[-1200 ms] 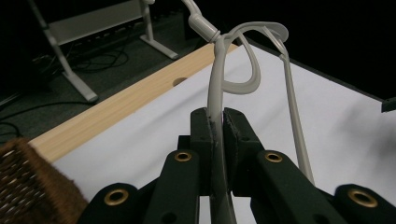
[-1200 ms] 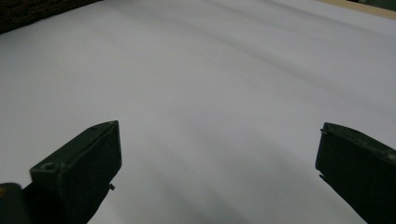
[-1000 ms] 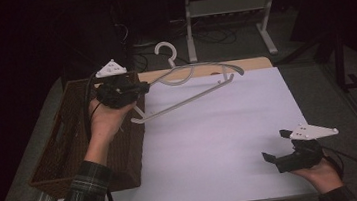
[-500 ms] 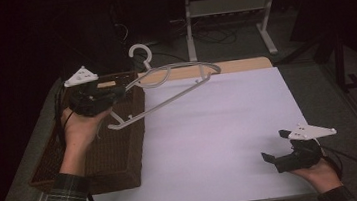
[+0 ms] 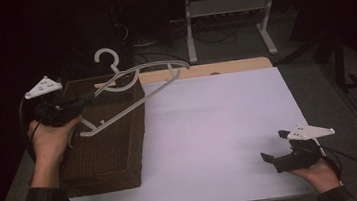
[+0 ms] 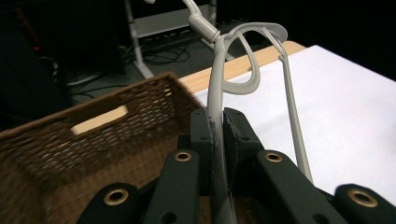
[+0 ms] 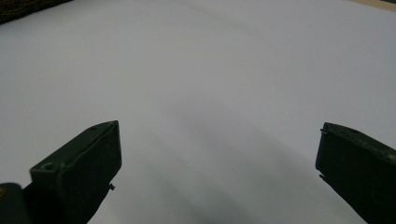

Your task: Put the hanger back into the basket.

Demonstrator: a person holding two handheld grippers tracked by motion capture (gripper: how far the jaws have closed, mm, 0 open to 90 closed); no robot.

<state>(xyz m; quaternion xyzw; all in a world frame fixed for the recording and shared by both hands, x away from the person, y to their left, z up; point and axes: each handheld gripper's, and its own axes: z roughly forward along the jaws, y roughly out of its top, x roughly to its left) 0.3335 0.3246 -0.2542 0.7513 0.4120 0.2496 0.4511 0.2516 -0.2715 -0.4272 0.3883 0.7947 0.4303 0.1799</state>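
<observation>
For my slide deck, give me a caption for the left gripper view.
Left gripper clamps a white plastic hanger above a brown wicker basket.

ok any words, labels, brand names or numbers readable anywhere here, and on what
None can be read in these pictures.
Hanger, in the left hand-held gripper: plain pale plastic, no print visible.
Wicker basket: no tag or label showing.
White table cover: blank.
Right hand-held gripper and its grey plate: only small holes, no lettering.
Dark background past the table: too dim to tell.
</observation>
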